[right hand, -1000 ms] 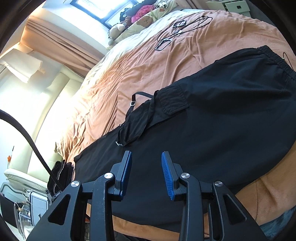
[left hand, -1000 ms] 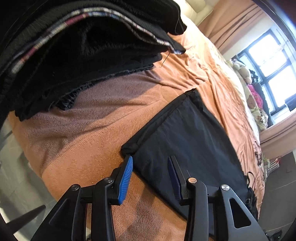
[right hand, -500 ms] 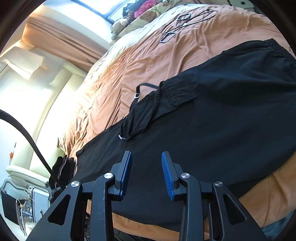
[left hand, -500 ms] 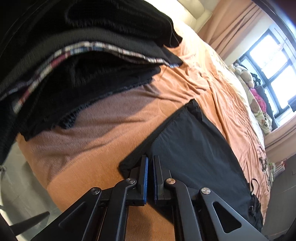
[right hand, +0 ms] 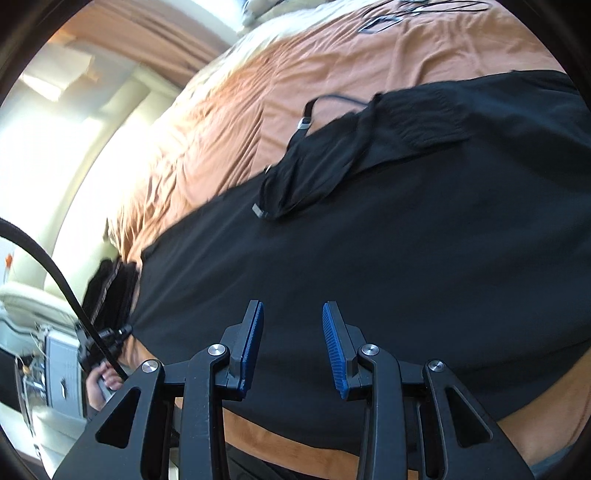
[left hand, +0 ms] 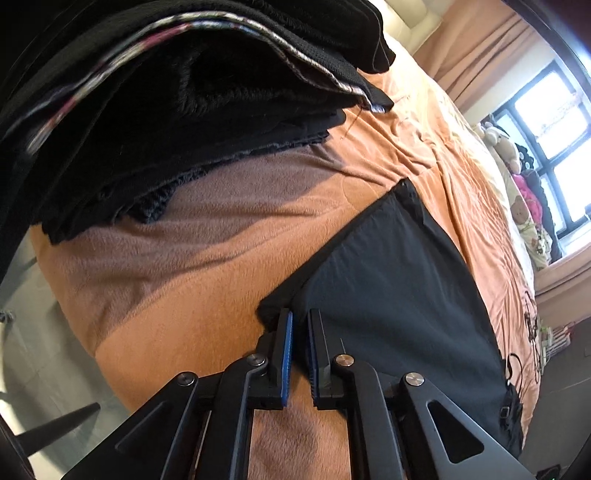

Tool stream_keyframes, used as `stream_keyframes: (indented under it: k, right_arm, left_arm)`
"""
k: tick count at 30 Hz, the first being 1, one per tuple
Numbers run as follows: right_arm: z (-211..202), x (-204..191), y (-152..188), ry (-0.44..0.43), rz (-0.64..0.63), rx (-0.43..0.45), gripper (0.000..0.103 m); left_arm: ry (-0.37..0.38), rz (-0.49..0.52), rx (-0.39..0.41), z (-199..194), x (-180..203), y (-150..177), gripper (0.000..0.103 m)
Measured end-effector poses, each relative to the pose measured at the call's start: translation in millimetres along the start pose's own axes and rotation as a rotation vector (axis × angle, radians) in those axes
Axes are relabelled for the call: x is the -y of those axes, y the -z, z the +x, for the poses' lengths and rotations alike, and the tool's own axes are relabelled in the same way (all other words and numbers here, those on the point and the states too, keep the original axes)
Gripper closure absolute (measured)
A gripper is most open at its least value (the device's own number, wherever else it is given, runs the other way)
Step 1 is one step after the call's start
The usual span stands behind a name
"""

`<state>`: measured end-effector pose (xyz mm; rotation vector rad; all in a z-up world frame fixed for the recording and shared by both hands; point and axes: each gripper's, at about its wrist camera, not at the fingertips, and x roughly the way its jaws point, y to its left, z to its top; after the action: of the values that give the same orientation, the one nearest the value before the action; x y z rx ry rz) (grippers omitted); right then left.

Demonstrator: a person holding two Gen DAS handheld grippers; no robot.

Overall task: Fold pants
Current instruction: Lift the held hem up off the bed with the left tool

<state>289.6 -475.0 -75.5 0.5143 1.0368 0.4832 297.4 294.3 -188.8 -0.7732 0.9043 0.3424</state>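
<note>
Black pants (left hand: 391, 280) lie flat on an orange blanket (left hand: 207, 266). In the left wrist view my left gripper (left hand: 300, 317) is shut on the near corner of the pants' hem, blue pads nearly together with cloth between them. In the right wrist view the pants (right hand: 406, 258) fill most of the frame, with a strap and buckle (right hand: 303, 123) and a cargo pocket (right hand: 424, 118) on them. My right gripper (right hand: 291, 310) is open and empty, low over the pants near the bed's front edge.
A stack of folded dark clothes (left hand: 177, 96) sits on the bed to the left of the pants. Stuffed toys (left hand: 517, 184) line the far side under a window. Black cords (right hand: 391, 14) lie on the far blanket. The floor (left hand: 44, 354) lies below the bed's edge.
My left gripper closed from open onto the corner of the pants' hem. My right gripper moved lower and closer over the pants, still open.
</note>
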Motion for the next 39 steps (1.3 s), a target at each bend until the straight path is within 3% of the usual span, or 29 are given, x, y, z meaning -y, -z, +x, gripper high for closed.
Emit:
stream_keyframes:
  k: [4, 6, 8, 13, 18, 31, 34, 36, 39]
  right_arm:
    - [26, -21, -4, 0.011, -0.053, -0.037, 0.072]
    - [38, -31, -6, 0.021, -0.079, -0.052, 0.072]
    - [49, -39, -7, 0.026, -0.096, -0.063, 0.072]
    - [78, -53, 2, 0.062, -0.144, -0.104, 0.072]
    - [88, -60, 18, 0.075, -0.169, -0.132, 0.072]
    - [86, -72, 30, 0.08, -0.214, -0.182, 0.072]
    - [86, -77, 21, 0.081, -0.22, -0.159, 0.072]
    - [90, -80, 15, 0.087, -0.22, -0.149, 0.072]
    - [94, -74, 5, 0.107, -0.213, -0.143, 0.074]
  left_arm:
    - [0.03, -0.029, -0.037, 0, -5, 8, 0.084]
    - [0.046, -0.035, -0.043, -3, -6, 11, 0.068]
    - [0.074, -0.045, -0.045, -4, -8, 13, 0.061]
    - [0.114, -0.098, -0.067, 3, -12, 13, 0.061]
    - [0.104, -0.091, -0.055, 10, -8, 8, 0.061]
    - [0.139, -0.104, 0.021, 12, -1, 15, 0.061]
    - [0.129, -0.098, 0.023, 16, 1, 13, 0.068]
    - [0.116, -0.105, 0.026, 21, 0, 10, 0.085]
    - [0.123, -0.113, 0.034, 22, -1, 10, 0.096]
